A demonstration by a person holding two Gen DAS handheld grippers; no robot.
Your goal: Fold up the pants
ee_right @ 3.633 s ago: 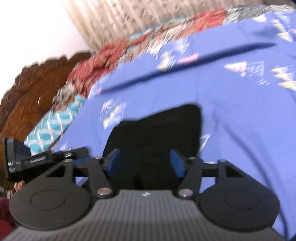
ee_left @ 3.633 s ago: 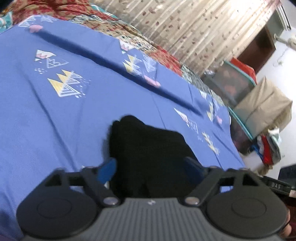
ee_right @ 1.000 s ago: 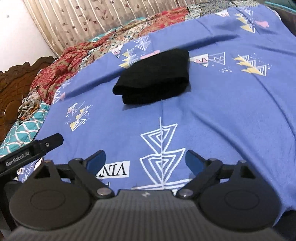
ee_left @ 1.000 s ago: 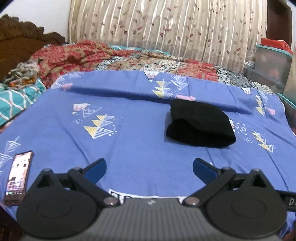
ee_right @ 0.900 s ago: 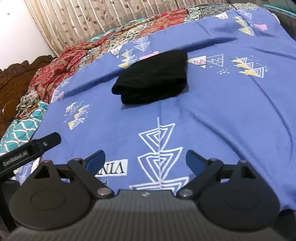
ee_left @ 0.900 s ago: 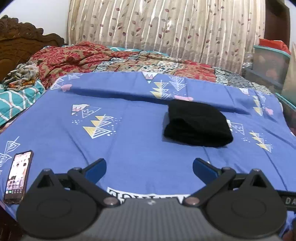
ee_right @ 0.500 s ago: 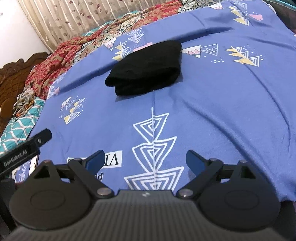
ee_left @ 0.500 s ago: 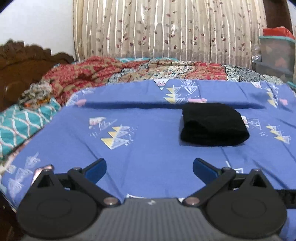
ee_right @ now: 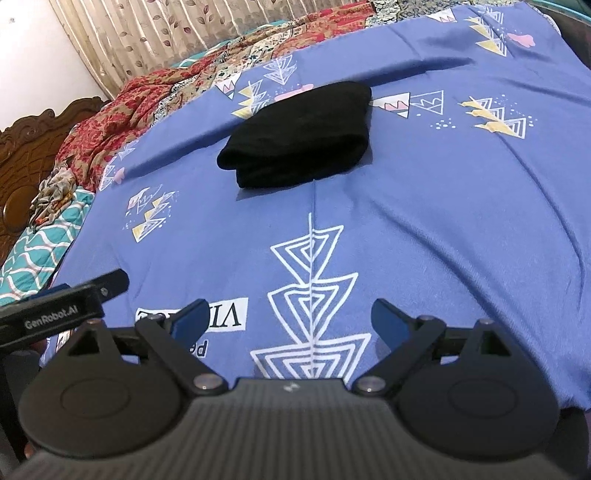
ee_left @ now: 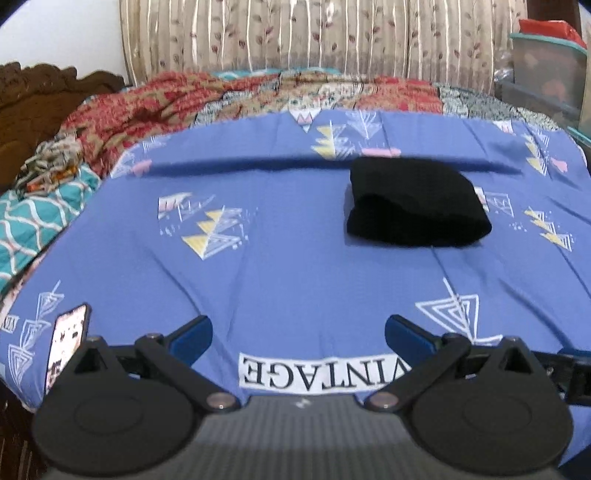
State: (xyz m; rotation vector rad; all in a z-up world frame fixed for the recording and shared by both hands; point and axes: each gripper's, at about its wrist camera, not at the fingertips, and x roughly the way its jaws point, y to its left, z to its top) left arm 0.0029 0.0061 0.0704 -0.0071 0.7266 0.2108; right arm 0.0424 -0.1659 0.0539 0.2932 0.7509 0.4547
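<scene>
- The left gripper (ee_left: 297, 334) has its blue-tipped fingers (ee_left: 192, 336) spread wide, with nothing between them; it hangs above the near edge of the bed.
- The right gripper (ee_right: 290, 317) also has its fingers (ee_right: 388, 319) spread wide and empty, over the same near edge.
- Below both grippers lies a blue bedsheet (ee_left: 295, 266) printed with triangle motifs and a white label reading "VINTAGE" (ee_left: 323, 373), seen upside down.
- The black pants (ee_left: 415, 203) lie folded into a compact bundle on the sheet, well apart from both grippers, toward the far right part of the bed in the left wrist view; in the right wrist view the pants (ee_right: 299, 134) sit straight ahead, near the middle.
- A smartphone (ee_left: 68, 339) lies on the sheet at the near left corner, just beside the left gripper's body.
- Beyond the sheet are a red patterned quilt (ee_left: 155, 99), a teal patterned cloth (ee_left: 33, 218), a carved wooden headboard (ee_left: 40, 96) and a leaf-print curtain (ee_left: 314, 33).
</scene>
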